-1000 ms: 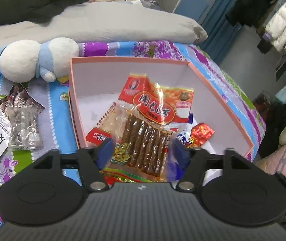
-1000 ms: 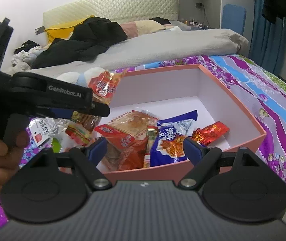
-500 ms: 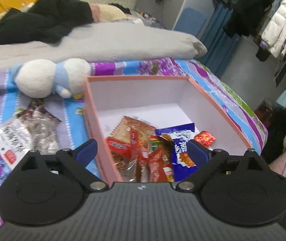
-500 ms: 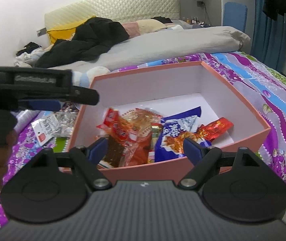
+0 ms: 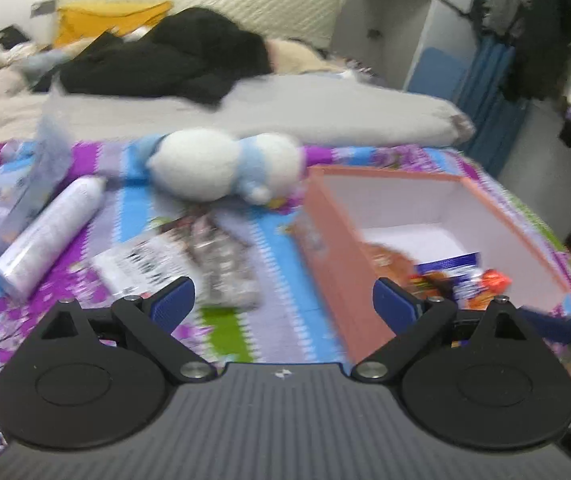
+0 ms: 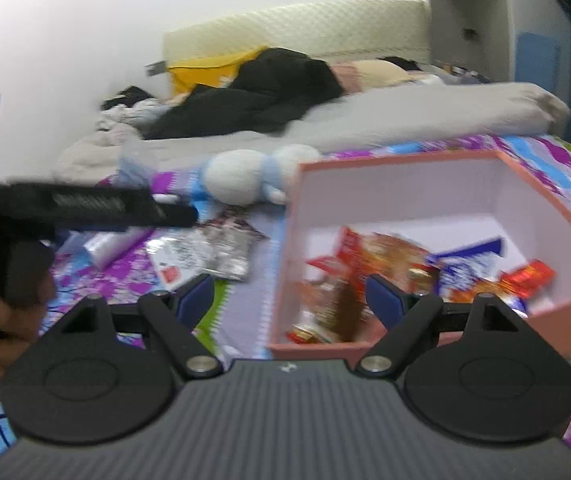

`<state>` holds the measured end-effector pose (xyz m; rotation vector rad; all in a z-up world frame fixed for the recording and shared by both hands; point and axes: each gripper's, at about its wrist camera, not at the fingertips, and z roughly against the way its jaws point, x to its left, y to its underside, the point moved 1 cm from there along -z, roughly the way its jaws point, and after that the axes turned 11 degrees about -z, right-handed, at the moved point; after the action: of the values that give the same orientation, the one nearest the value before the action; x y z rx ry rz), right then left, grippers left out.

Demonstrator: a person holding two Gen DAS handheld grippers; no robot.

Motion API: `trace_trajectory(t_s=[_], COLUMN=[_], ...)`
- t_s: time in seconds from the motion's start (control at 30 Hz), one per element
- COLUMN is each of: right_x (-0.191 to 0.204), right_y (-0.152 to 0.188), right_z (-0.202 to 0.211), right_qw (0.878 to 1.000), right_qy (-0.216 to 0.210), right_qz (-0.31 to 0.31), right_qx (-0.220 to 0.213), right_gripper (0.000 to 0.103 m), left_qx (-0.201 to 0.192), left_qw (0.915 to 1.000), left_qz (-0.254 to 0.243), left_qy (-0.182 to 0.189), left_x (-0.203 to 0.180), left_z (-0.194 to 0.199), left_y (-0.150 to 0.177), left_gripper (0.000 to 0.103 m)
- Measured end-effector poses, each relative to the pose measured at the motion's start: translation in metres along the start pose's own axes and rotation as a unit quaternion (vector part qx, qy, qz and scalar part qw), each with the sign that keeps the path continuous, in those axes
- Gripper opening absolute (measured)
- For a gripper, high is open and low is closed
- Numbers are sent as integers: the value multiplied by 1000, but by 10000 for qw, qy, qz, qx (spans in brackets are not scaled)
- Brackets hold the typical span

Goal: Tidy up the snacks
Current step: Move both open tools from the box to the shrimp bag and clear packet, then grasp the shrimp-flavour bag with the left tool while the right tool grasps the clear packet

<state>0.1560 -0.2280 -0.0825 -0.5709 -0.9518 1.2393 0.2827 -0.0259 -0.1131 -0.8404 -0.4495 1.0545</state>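
Pink box (image 5: 327,224) on the bedspread holds a heap of snack packets (image 6: 369,272). Left of the box: silvery snack bag (image 5: 221,268). Left gripper (image 5: 283,300) spread wide, empty. Right gripper (image 6: 289,294) also agape, nothing held.

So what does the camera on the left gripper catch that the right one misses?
Only the left shows the whole white cylindrical spray can and hanging clothes. Only the right shows a hand holding the black left gripper. Both share the pink cardboard box of snacks, the white-and-blue plush toy and the silvery snack packet.
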Motion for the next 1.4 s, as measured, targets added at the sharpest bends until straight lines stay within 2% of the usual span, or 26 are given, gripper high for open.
trace_trajectory(t_s=[0.1, 0.17, 0.3, 0.37, 0.47, 0.6, 0.8, 0.93, 1.13, 1.3, 1.4], right_x=[20, 31, 51, 57, 56, 54, 50, 41, 38, 31, 31], right_y=[-3, -6, -15, -20, -30, -37, -35, -31, -22, -14, -14], right_z=[-17, -31, -64, -84, -110, -151, -214, -244, -275, -293, -296], right_qw=[9998, 9996, 9984, 9969, 9910, 9863, 9844, 9808, 9778, 9738, 9758], right_qy=[-177, -289, -469, -529, -681, -564, -163, 7, 163, 270, 259], right_qz=[4, -60, -293, -496, -1008, -1328, -1306, -1356, -1283, -1351, -1290], right_qx=[12, 50, 152, 312, 567, 801, 1170, 1405, 1649, 1809, 1748], right_gripper=[82, 81, 81, 77, 77, 77, 77, 77, 76, 76, 77], left_qx=[108, 314, 473, 562, 628, 712, 792, 745, 773, 777, 841], left_qw=[9998, 9990, 9967, 9944, 9894, 9816, 9665, 9595, 9481, 9481, 9519], left_qz=[-112, -166, -518, -780, -1196, -1713, -2428, -2716, -3068, -3022, -2841], left_qy=[-149, -280, -404, -427, -524, -446, -266, 46, 311, 613, 787], left_x=[31, 50, 73, 81, 91, 100, 111, 119, 118, 120, 123], left_z=[-13, -26, -49, -63, -83, -110, -150, -169, -197, -212, -218], left_y=[12, 18, 22, 21, 19, 13, 4, -1, -8, -11, -12], left_gripper=[97, 97, 98, 98, 98, 98, 98, 98, 98, 98, 98])
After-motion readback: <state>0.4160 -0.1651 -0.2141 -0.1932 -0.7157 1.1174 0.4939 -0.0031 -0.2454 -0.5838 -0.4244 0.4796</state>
